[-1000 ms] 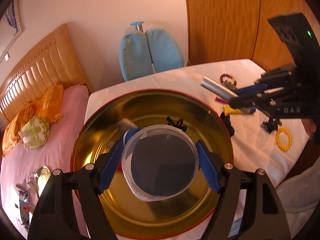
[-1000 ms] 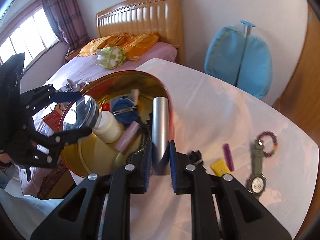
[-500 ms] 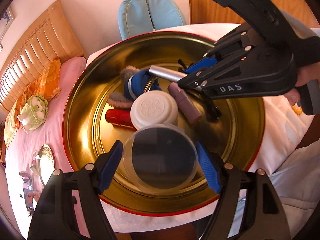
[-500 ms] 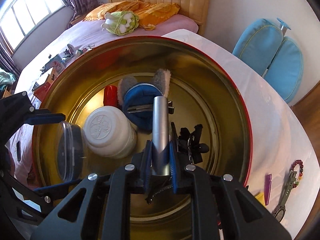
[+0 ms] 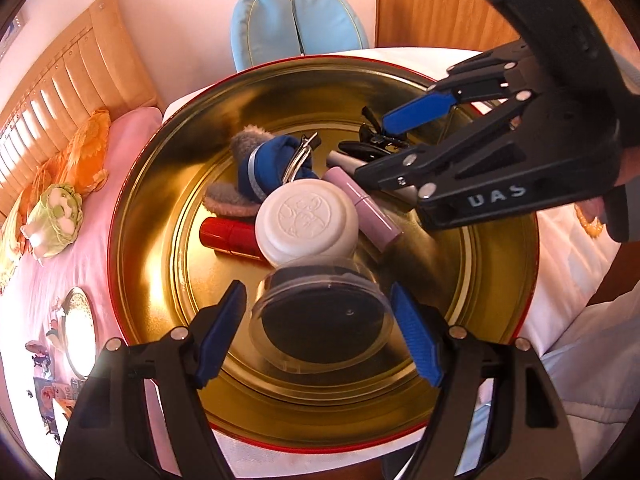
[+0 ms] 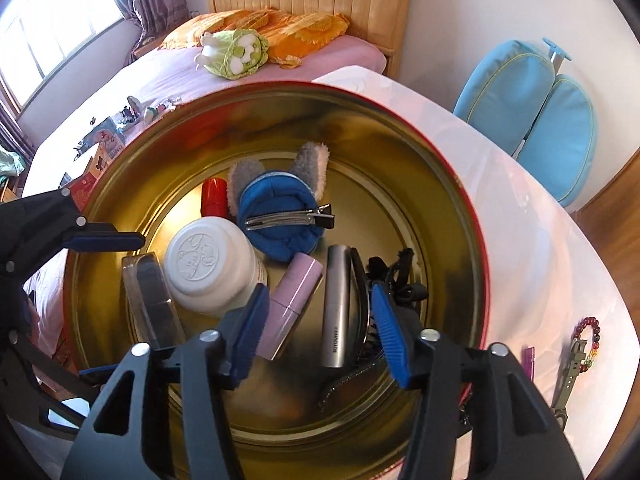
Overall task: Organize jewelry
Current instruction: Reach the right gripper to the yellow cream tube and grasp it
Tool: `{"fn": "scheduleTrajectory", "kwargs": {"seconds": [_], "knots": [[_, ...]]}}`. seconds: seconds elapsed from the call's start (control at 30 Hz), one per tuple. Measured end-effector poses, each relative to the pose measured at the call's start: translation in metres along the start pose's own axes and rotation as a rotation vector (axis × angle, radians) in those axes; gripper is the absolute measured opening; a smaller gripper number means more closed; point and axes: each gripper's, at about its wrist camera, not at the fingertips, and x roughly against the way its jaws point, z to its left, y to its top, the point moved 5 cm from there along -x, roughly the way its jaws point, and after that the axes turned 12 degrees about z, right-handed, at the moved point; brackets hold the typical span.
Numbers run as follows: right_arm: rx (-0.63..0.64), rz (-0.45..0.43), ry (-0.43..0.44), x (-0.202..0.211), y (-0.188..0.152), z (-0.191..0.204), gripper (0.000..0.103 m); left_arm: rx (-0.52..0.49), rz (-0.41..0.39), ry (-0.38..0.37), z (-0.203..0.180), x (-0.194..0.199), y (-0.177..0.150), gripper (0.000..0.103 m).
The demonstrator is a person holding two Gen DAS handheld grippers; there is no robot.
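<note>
A gold tin with a red rim fills both views. My right gripper is down inside it and its jaws are opening. The silver tube lies loose on the tin floor between its pads, beside a pink tube. My left gripper straddles a clear round case. The case leans on a white jar, with a thin gap at each pad.
The tin also holds a blue fuzzy hair piece with a metal clip, a red tube and black hair clips. On the white tablecloth lie a bead bracelet, a watch and a yellow bracelet. A bed is left of the table.
Both grippers came down into the tin. The right one carried the silver tube in, spread its jaws and let it go. The clear case now tilts against the white jar.
</note>
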Motion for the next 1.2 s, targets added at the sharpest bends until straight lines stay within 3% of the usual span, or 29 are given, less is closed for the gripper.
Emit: {"fn": "scheduleTrajectory", "kwargs": {"seconds": [0.13,0.17,0.3,0.4,0.67,0.9,1.13,1.2], "knots": [[-0.032,-0.081,-0.001,0.021,-0.005,-0.007,0.093,-0.002,-0.027,-0.031,-0.003,0.007,-0.001,0.083],[-0.051,-0.107,-0.001,0.028,-0.008,-0.012,0.096,-0.01,-0.035,-0.037,-0.006,0.01,-0.001,0.085],[-0.147,-0.179,-0.022,0.053,-0.03,-0.041,0.098,-0.038,-0.098,-0.047,-0.019,0.022,0.005,0.089],[-0.218,-0.202,-0.079,0.064,-0.056,-0.072,0.099,-0.034,-0.153,-0.102,-0.028,0.031,0.018,0.091],[-0.332,-0.045,-0.131,0.036,-0.121,-0.149,0.099,-0.124,-0.218,-0.204,-0.08,0.045,0.055,0.093],[-0.276,-0.011,-0.127,0.017,-0.136,-0.159,0.099,-0.23,-0.185,-0.219,-0.135,0.04,0.085,0.094],[-0.21,0.005,-0.112,0.004,-0.138,-0.166,0.098,-0.28,-0.112,-0.154,-0.171,0.027,0.093,0.094],[-0.199,0.014,-0.095,0.001,-0.139,-0.167,0.089,-0.262,-0.101,-0.152,-0.171,0.025,0.092,0.094]]}}
